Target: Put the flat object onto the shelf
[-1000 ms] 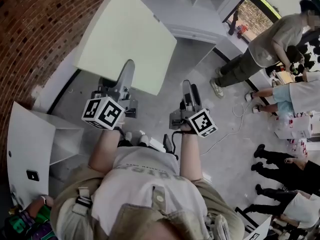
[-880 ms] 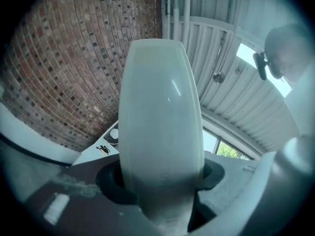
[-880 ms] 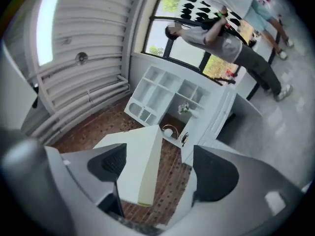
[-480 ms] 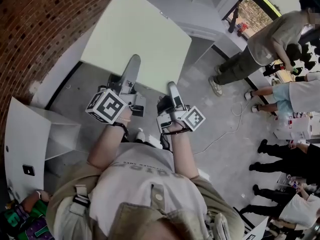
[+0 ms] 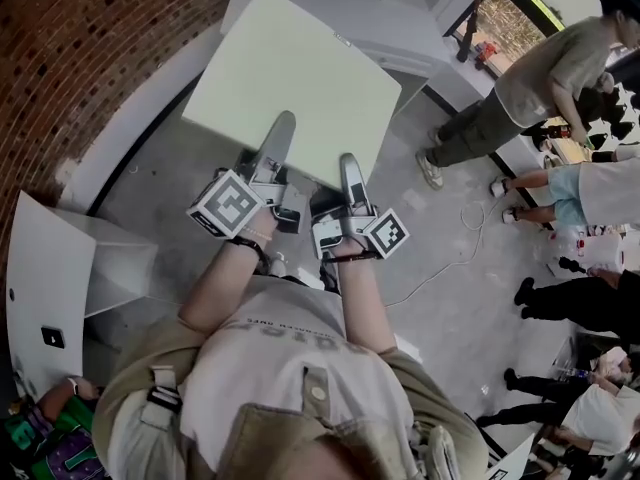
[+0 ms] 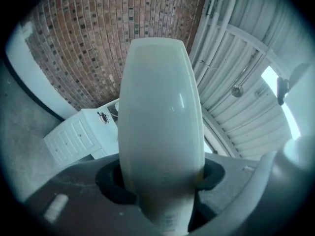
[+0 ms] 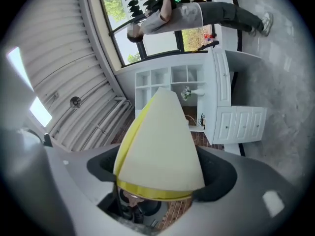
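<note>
Looked down over a pale shirt (image 5: 290, 358) and two bare forearms; carried a marker cube (image 5: 227, 206) on each gripper, just ahead of the wrists. Had left gripper (image 5: 279, 146) clenched on the board (image 5: 300, 78), jaws pressed to both faces at its near edge; saw it, in left gripper view, standing edge-on between the jaws and filling the gap. Had right gripper (image 5: 347, 168) just beside the left, at the near corner of the board, with that corner between its jaws; was closing those jaws without plainly pressing on it; saw a yellow strip along the board's edge in right gripper view. Held the board in the air out front, pale green, flat and tilted, above grey floor (image 5: 450, 298) and not on any shelf. Stood near a white shelf (image 5: 125, 263) at lower left, well apart from the board; had a light cable (image 5: 440, 273) lying on the floor to the right. Faced a brick wall (image 5: 90, 38) on the left and a white cabinet (image 5: 400, 8) beyond the board's far edge; had several people (image 5: 540, 78) standing well off to the right.
</note>
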A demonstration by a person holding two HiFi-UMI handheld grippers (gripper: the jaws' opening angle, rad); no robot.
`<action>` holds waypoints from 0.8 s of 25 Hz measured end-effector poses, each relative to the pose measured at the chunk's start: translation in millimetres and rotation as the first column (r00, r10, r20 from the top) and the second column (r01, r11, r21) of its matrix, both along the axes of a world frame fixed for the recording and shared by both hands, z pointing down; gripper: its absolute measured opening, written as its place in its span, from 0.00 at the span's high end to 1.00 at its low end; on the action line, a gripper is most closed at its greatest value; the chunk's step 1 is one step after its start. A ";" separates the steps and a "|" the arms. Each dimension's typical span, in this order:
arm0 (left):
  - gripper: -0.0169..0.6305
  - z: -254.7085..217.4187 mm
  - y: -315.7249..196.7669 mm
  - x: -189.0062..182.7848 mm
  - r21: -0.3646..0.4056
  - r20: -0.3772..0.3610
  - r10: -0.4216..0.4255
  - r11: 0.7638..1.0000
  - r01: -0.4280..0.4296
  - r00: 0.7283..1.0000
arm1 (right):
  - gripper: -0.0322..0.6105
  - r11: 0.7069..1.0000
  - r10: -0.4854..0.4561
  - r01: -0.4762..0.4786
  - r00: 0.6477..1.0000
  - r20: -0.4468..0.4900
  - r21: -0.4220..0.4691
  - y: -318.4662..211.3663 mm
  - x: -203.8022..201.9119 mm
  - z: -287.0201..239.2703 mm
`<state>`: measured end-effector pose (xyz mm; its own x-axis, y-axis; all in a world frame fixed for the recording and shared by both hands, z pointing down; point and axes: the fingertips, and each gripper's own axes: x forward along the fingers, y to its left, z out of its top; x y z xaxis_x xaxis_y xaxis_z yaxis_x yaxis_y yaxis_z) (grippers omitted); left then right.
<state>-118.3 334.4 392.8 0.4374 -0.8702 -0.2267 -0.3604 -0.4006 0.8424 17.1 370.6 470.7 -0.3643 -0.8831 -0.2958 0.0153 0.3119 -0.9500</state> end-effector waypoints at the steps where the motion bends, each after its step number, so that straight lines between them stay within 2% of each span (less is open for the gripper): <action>1: 0.53 3.7 -1.5 2.9 -0.009 -0.011 0.007 1.000 -0.007 1.000 | 0.31 1.000 0.020 -0.020 1.000 -0.005 0.001 -0.6 4.9 0.2; 7: 0.49 16.3 -7.5 15.5 -0.017 -0.081 0.058 0.998 -0.059 0.995 | 0.38 0.996 0.087 -0.087 0.995 -0.037 0.011 -4.0 25.2 3.2; 9: 0.47 18.8 -10.5 17.5 -0.015 -0.081 0.083 0.996 -0.084 0.993 | 0.40 0.995 0.097 -0.096 0.994 -0.057 0.036 -7.3 30.5 -2.2; 15: 0.38 26.4 -25.0 21.7 0.025 0.041 0.205 0.978 -0.206 0.978 | 0.42 0.988 0.121 -0.111 0.988 -0.095 0.106 -27.1 36.7 -20.5; 20: 0.33 30.6 -47.6 29.1 0.049 0.122 0.307 0.948 -0.315 0.944 | 0.45 0.985 0.151 -0.148 0.988 -0.032 0.090 -57.1 42.9 -21.8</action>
<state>-89.2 286.7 423.4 0.7095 -0.6715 -0.2138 -0.2991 -0.5616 0.7715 60.0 313.5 448.9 -0.2425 -0.8998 -0.3627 -0.0736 0.3899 -0.9179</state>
